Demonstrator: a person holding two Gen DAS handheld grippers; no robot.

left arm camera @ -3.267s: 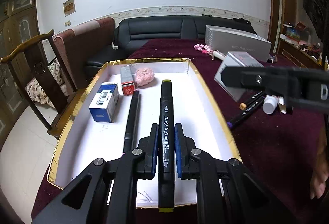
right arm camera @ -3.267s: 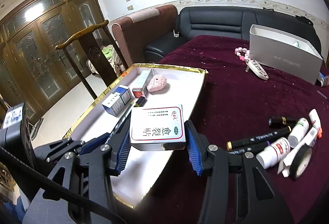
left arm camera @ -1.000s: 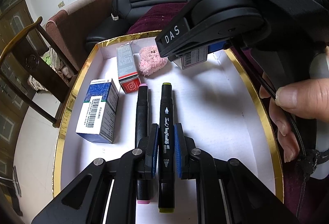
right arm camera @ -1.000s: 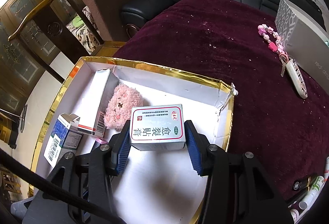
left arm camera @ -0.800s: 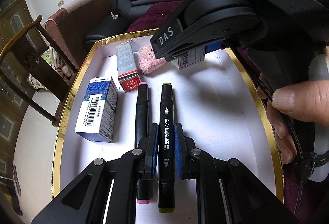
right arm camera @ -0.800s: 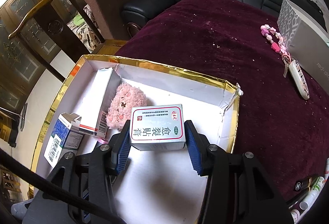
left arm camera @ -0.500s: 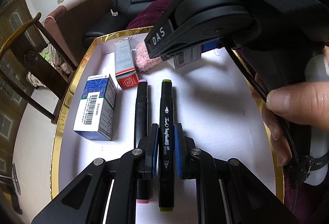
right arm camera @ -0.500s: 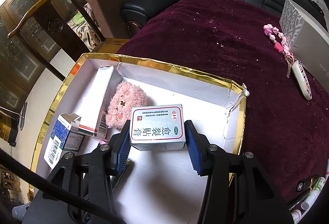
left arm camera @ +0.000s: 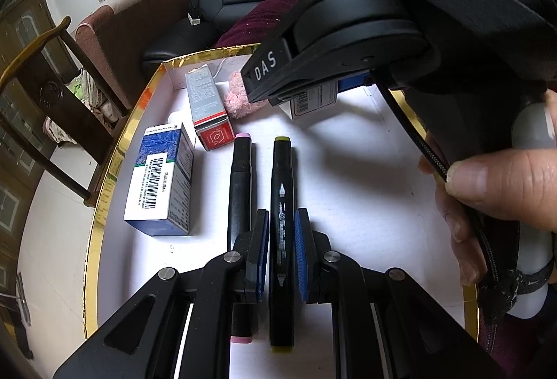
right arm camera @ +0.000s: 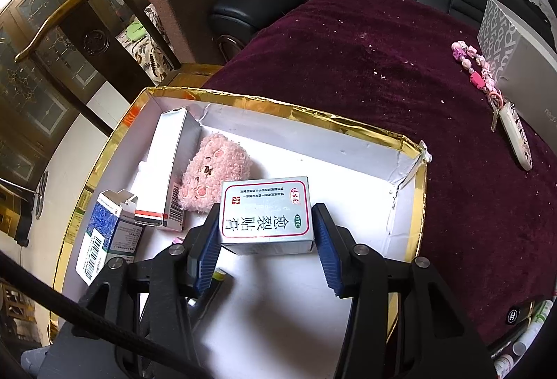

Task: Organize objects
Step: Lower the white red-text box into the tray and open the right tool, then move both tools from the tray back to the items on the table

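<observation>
A gold-rimmed white tray (left arm camera: pixel 108 177) (right arm camera: pixel 410 205) lies on the maroon cloth. My left gripper (left arm camera: pixel 281 222) has its pads on both sides of a black marker with yellow-green ends (left arm camera: pixel 282 191) lying on the tray floor; a thin gap shows at each pad. A pink-ended black marker (left arm camera: pixel 239 184) lies beside it. My right gripper (right arm camera: pixel 266 233) is shut on a silver medicine box with red-framed label (right arm camera: pixel 266 215), low over the tray near the pink plush (right arm camera: pixel 216 177). The box's barcode end shows in the left wrist view (left arm camera: pixel 313 100).
In the tray lie a blue-white box (left arm camera: pixel 162 184) (right arm camera: pixel 108 233) and a long silver box with a red end (left arm camera: pixel 207 111) (right arm camera: pixel 169 166). On the cloth are a pink bead keychain (right arm camera: pixel 487 83), a grey box (right arm camera: pixel 515 65), and bottles and markers (right arm camera: pixel 522 333).
The right gripper has carried the silver box from the table's right side over the tray and lowered it beside the plush. The left gripper's pads have eased off the marker slightly.
</observation>
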